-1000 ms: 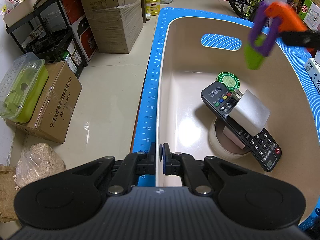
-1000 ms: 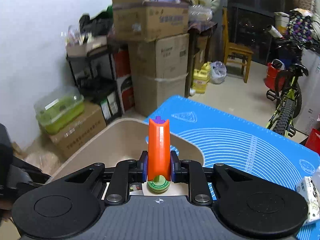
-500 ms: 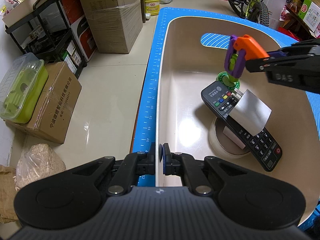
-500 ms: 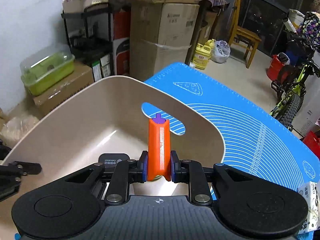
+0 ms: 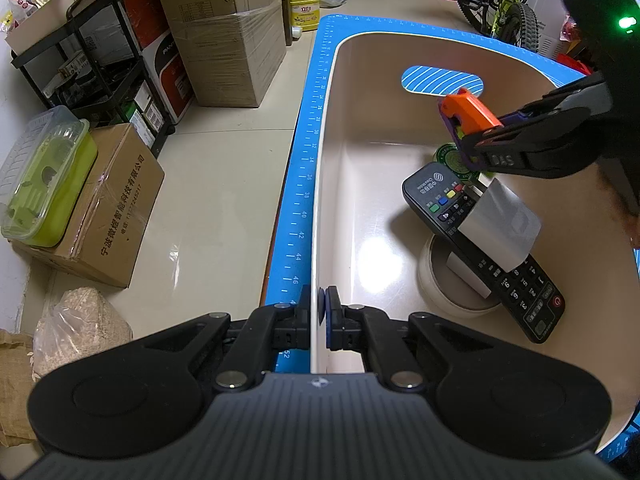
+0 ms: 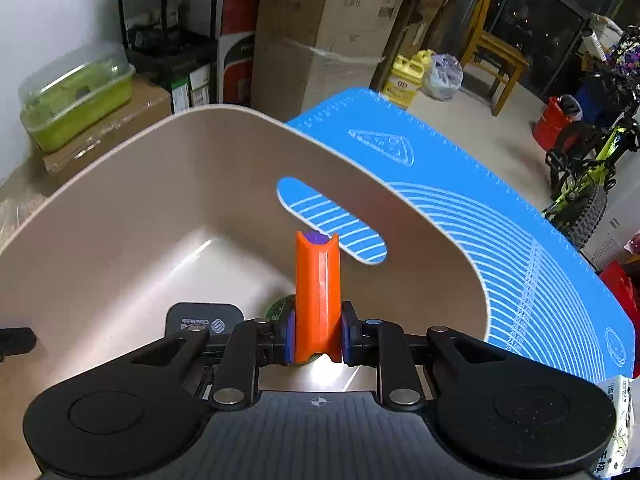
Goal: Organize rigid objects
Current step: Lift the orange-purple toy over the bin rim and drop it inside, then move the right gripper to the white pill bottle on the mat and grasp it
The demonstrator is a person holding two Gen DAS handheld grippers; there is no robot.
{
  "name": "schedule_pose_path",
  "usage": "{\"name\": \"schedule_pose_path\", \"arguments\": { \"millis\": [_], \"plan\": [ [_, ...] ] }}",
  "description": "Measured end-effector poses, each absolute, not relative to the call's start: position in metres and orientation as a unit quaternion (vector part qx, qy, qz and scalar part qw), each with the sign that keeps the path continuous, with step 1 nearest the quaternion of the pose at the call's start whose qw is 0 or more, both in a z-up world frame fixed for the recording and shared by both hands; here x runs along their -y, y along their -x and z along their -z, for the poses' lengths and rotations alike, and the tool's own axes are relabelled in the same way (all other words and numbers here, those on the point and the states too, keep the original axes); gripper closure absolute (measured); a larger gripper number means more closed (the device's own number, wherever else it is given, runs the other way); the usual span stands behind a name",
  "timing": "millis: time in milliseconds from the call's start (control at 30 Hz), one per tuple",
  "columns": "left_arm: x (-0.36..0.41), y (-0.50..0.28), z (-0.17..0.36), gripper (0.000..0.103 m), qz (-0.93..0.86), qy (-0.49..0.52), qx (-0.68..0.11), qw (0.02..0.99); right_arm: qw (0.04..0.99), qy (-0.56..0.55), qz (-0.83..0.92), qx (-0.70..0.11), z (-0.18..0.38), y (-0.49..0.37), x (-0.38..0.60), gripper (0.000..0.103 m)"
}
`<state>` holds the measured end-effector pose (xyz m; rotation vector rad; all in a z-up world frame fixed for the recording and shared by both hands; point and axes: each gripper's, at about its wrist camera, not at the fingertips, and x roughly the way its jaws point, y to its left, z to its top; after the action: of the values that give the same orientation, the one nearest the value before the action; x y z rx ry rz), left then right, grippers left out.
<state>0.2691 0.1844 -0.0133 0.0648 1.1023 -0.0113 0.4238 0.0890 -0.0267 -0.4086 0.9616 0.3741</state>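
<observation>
A beige plastic bin (image 5: 400, 128) stands on a blue mat (image 5: 304, 184). My left gripper (image 5: 319, 312) is shut on the bin's near rim. My right gripper (image 6: 318, 338) is shut on an orange and purple toy (image 6: 318, 292) and holds it inside the bin, low over the far end; the toy also shows in the left wrist view (image 5: 466, 114). In the bin lie a black remote (image 5: 480, 248), a silver card (image 5: 500, 224) on it, a tape roll (image 5: 436, 276) under it and a green round tin (image 5: 450, 158).
The blue mat (image 6: 500, 220) stretches right of the bin. A tissue pack (image 6: 616, 424) lies at its right edge. Cardboard boxes (image 5: 228, 32), a black shelf (image 5: 92, 72) and a green lidded box (image 5: 44, 184) stand on the floor to the left. A bicycle (image 6: 588, 184) is at right.
My right gripper has carried the orange and purple toy down into the bin, tilting it towards level above the green tin. The left gripper has stayed on the rim.
</observation>
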Motion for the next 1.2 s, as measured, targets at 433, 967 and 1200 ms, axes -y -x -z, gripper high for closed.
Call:
{"name": "schedule_pose_path", "arguments": {
  "millis": [433,967,1200],
  "plan": [
    [-0.184,-0.269,0.013,0.096,0.006,-0.032,-0.524,0.851,0.845,0.199,-0.175,-0.464,0.035,-0.429,-0.095,0.055],
    [-0.188,-0.268,0.012,0.096,0.006,-0.031,-0.523,0.852,0.908,0.089,-0.149,-0.381,-0.038,-0.394,0.001,0.036],
    [-0.187,-0.268,0.012,0.096,0.004,-0.032,-0.523,0.852,0.917,0.062,-0.056,-0.39,-0.032,-0.404,0.08,0.034]
  ]
}}
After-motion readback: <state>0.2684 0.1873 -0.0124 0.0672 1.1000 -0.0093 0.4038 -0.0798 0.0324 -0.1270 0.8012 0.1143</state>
